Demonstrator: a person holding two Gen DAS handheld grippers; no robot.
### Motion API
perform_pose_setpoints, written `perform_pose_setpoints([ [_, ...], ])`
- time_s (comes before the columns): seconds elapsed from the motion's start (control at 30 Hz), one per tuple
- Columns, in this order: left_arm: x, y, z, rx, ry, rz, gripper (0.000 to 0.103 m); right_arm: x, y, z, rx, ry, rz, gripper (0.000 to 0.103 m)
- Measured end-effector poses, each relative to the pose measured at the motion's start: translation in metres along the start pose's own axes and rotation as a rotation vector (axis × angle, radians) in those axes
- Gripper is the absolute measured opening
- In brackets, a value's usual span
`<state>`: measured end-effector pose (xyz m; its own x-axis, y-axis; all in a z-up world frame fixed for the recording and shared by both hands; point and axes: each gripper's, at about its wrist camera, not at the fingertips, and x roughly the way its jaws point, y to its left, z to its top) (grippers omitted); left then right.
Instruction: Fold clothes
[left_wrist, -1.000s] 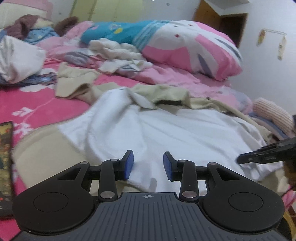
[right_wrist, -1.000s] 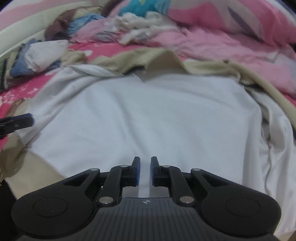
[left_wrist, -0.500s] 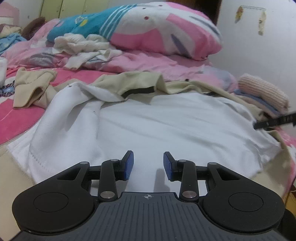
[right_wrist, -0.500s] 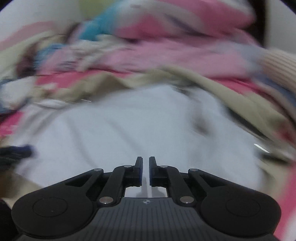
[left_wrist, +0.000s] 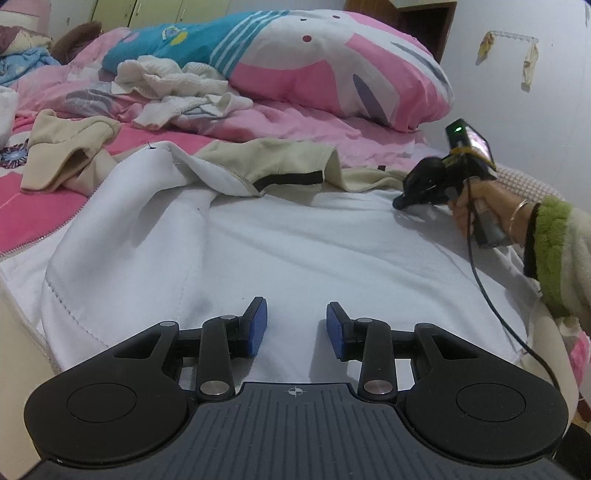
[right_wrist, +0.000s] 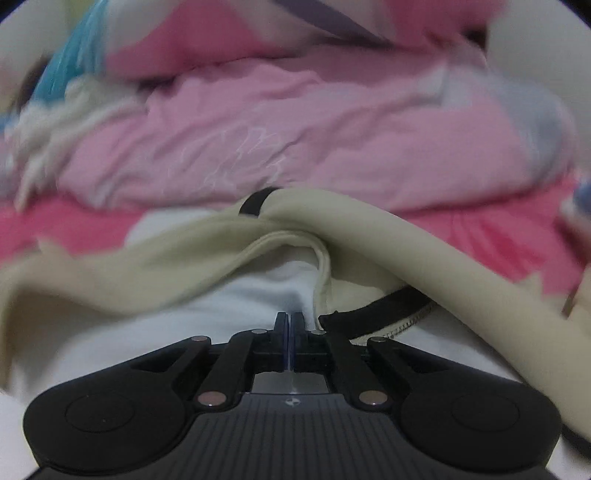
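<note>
A beige jacket lies spread on the bed with its white lining (left_wrist: 295, 240) facing up. My left gripper (left_wrist: 295, 325) hovers open over the lining's near part, nothing between its blue pads. Along the far side runs the beige folded edge with black trim (left_wrist: 288, 181). A hand (left_wrist: 476, 199) holds my right gripper (left_wrist: 400, 201) at the jacket's far right, tips down on the fabric. In the right wrist view the right gripper (right_wrist: 290, 321) is shut, pads together, with no cloth visibly pinched. It sits just before the beige fold (right_wrist: 317, 258) and a black trim strip (right_wrist: 384, 306).
A big pink, white and blue cushion (left_wrist: 332, 70) lies at the back of the bed. Crumpled white clothes (left_wrist: 173, 85) and a loose beige garment (left_wrist: 66, 147) lie on the pink bedding (left_wrist: 37, 210) to the left. A cable (left_wrist: 491, 302) trails over the lining from the right gripper.
The right gripper swept fast to the jacket's far right edge and its small gap shut completely. The left gripper drifted a little over the lining, its gap unchanged.
</note>
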<state>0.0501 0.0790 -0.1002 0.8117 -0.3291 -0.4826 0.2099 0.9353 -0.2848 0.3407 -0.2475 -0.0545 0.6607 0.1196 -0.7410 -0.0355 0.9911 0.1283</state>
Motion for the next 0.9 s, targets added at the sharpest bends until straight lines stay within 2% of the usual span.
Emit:
perform_pose_setpoints([
  [0.1,0.0,0.004,0.0,-0.018,-0.007,-0.015,0.036,-0.029,0.017,-0.019,-0.073,0.073,0.228,0.004],
  [0.2,0.0,0.006,-0.001,-0.031,-0.014,-0.028,0.036,-0.054,0.057,-0.058,-0.241,0.211,0.491,0.011],
  [0.23,0.0,0.006,-0.001,-0.034,-0.016,-0.032,0.036,-0.058,0.073,-0.069,-0.303,0.247,0.549,0.011],
  [0.3,0.001,0.007,-0.001,-0.037,-0.019,-0.035,0.036,-0.052,0.101,-0.078,-0.408,0.243,0.538,0.011],
  [0.37,0.001,0.006,-0.001,-0.035,-0.018,-0.032,0.036,-0.031,0.112,-0.064,-0.405,0.21,0.487,0.005],
  [0.4,0.0,0.006,-0.002,-0.034,-0.019,-0.031,0.036,-0.016,0.112,-0.05,-0.374,0.185,0.451,0.0],
  [0.43,0.0,0.005,-0.002,-0.034,-0.019,-0.03,0.036,0.0,0.106,-0.032,-0.318,0.151,0.387,0.0],
  [0.5,0.0,0.006,-0.002,-0.035,-0.02,-0.031,0.036,0.024,0.091,0.0,-0.168,0.086,0.224,0.0],
  [0.53,0.0,0.006,-0.002,-0.036,-0.02,-0.032,0.036,0.025,0.084,0.007,-0.113,0.077,0.2,0.0],
  [0.7,0.0,0.007,-0.002,-0.039,-0.023,-0.036,0.036,0.003,0.075,0.004,-0.044,0.104,0.343,0.003],
  [0.73,0.0,0.007,-0.002,-0.04,-0.024,-0.038,0.036,-0.002,0.078,-0.002,-0.073,0.115,0.368,0.005],
  [0.8,0.0,0.007,-0.002,-0.041,-0.026,-0.041,0.037,-0.013,0.095,-0.025,-0.221,0.146,0.409,0.006],
  [0.9,0.0,0.008,-0.003,-0.04,-0.028,-0.043,0.037,-0.003,0.123,-0.037,-0.366,0.143,0.396,0.006],
])
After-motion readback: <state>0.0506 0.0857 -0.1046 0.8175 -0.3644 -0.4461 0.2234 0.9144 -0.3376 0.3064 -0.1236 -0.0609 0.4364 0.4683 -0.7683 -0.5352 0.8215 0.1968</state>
